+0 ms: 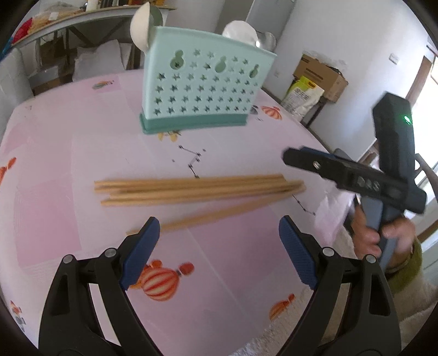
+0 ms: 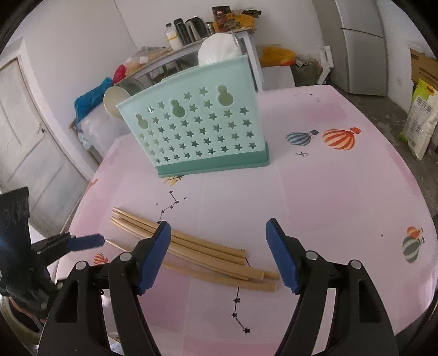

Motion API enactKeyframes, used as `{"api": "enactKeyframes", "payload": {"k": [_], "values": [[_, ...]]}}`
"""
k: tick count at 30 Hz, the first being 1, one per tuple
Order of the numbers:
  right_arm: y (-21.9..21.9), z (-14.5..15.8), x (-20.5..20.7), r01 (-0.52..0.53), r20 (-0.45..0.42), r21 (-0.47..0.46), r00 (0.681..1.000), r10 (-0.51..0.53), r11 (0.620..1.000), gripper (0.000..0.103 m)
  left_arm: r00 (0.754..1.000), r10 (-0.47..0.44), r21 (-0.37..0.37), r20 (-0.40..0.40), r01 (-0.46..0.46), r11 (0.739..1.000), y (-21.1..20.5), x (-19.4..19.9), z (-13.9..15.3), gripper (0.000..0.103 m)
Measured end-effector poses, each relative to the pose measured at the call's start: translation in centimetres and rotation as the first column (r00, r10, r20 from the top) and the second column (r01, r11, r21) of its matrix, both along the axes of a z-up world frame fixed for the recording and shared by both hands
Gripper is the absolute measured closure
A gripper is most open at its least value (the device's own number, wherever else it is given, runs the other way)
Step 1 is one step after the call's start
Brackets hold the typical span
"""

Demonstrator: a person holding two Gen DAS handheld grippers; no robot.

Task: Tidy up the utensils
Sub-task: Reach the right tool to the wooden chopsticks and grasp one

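Several wooden chopsticks [image 1: 191, 189] lie in a loose bundle on the pink tablecloth; they also show in the right wrist view [image 2: 197, 252]. A mint-green utensil holder [image 1: 202, 87] with star cut-outs stands upright behind them, with white spoons [image 1: 141, 26] sticking out of its top; the holder shows too in the right wrist view [image 2: 197, 128]. My left gripper [image 1: 219, 252] is open and empty, just short of the chopsticks. My right gripper [image 2: 219, 254] is open and hovers over the bundle's thick ends. The right gripper's body [image 1: 353, 175] shows at the right of the left wrist view.
The round table [image 2: 342, 208] has a pink cloth printed with balloons. Behind it stand a cluttered shelf [image 2: 191, 41], a fridge [image 2: 361, 46], a cardboard box [image 1: 320, 74] and a sack [image 2: 418, 120]. A door [image 2: 24, 131] is at the left.
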State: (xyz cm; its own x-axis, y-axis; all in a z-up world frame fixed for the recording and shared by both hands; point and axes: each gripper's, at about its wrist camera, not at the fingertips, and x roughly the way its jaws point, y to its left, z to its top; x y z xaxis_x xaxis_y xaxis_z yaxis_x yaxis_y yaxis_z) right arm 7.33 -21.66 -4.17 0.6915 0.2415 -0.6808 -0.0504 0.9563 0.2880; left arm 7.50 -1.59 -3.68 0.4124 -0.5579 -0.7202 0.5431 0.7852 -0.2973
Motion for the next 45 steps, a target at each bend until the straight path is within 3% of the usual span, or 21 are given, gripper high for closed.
{"api": "enactKeyframes", "payload": {"k": [3,6,11,14,17,22,28,36,45], "values": [[-0.3,-0.2,0.9,-0.022,-0.020,0.000,1.000,0.022,1.000,0.033,1.000,-0.017,-0.008,-0.011,0.016,1.000,0.1,-0.7,-0.2,0.021],[-0.4,-0.6,1.9,-0.054,-0.051,0.007,0.997,0.054,0.999,0.033,0.999,-0.035,-0.031,-0.024,0.034,0.999,0.2,-1.3,-0.4,0.031],[0.5,-1.3,3.1,-0.118,-0.084,-0.038,0.990,0.115,0.992,0.033,0.994,-0.089,-0.118,-0.060,0.081,0.990,0.1,-2.1,-1.0,0.059],[1.3,-2.0,3.3,-0.146,-0.113,-0.062,0.984,0.138,0.987,0.043,0.985,-0.133,-0.145,-0.113,0.116,0.982,-0.9,-2.3,-2.0,0.071],[1.8,-2.7,3.2,-0.157,-0.144,-0.071,0.979,0.145,0.985,0.052,0.982,-0.120,-0.158,-0.144,0.097,0.983,-1.5,-2.1,-2.8,0.077],[1.8,-2.7,2.6,-0.157,-0.151,-0.040,0.977,0.149,0.987,0.064,0.969,-0.035,-0.259,-0.243,-0.030,0.965,-0.3,0.3,-3.6,0.079],[1.9,-2.9,1.9,-0.128,-0.175,0.012,0.976,0.128,0.992,0.077,0.961,0.082,-0.259,-0.262,-0.152,0.954,1.1,2.5,-3.5,0.082],[3.5,-3.5,0.4,-0.121,-0.204,0.102,0.969,0.140,0.987,0.086,0.960,0.191,-0.157,-0.205,-0.225,0.962,1.7,4.0,-2.6,0.083],[8.1,-4.0,-0.5,-0.197,-0.223,0.223,0.943,0.246,0.955,0.089,0.956,0.265,-0.067,-0.128,-0.275,0.959,3.7,4.7,-2.0,0.083]]}}
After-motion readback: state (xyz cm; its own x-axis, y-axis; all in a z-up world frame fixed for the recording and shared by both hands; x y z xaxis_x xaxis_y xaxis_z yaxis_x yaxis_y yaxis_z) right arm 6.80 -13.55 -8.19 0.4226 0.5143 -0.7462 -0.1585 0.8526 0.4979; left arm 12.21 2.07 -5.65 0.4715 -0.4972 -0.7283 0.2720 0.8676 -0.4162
